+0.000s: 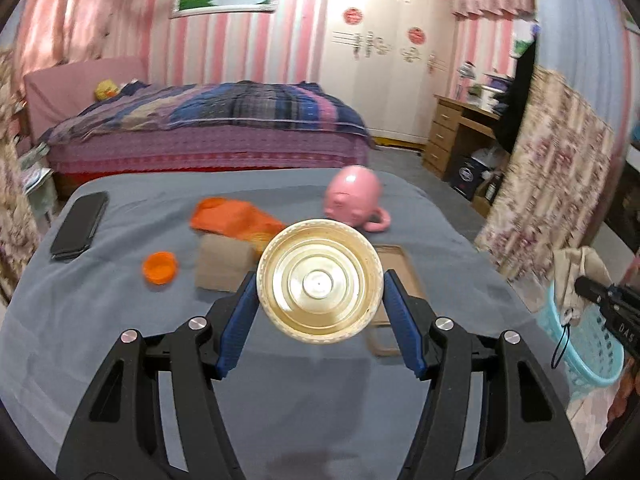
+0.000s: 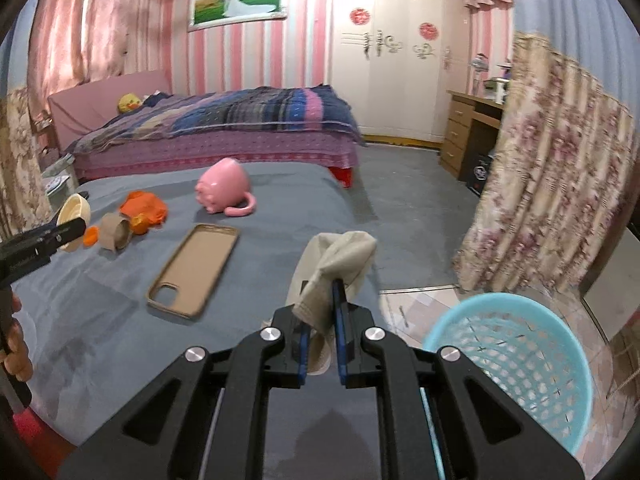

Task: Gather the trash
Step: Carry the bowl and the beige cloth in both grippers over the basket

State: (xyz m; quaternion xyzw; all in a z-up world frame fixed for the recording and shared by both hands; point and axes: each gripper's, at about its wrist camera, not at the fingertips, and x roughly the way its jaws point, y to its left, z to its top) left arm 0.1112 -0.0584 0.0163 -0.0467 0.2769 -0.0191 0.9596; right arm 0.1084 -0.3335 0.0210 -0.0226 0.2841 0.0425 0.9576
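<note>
Left claw point(image 1: 320, 300) grips a cream bowl point(image 1: 319, 282) above the table; right claw point(image 2: 322, 316) pinches beige cloth point(image 2: 340, 264).

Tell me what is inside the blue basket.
The blue basket shows only its own mesh wall in the right wrist view. Its bottom is cut off by the right gripper, so anything lying there cannot be seen.

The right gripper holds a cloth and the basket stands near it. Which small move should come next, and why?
Probably carry the right gripper further right until it is over the blue basket, then open it. It is shut on the beige cloth, which hangs above the grey table edge, and the basket's open mouth lies just right of it.
</note>
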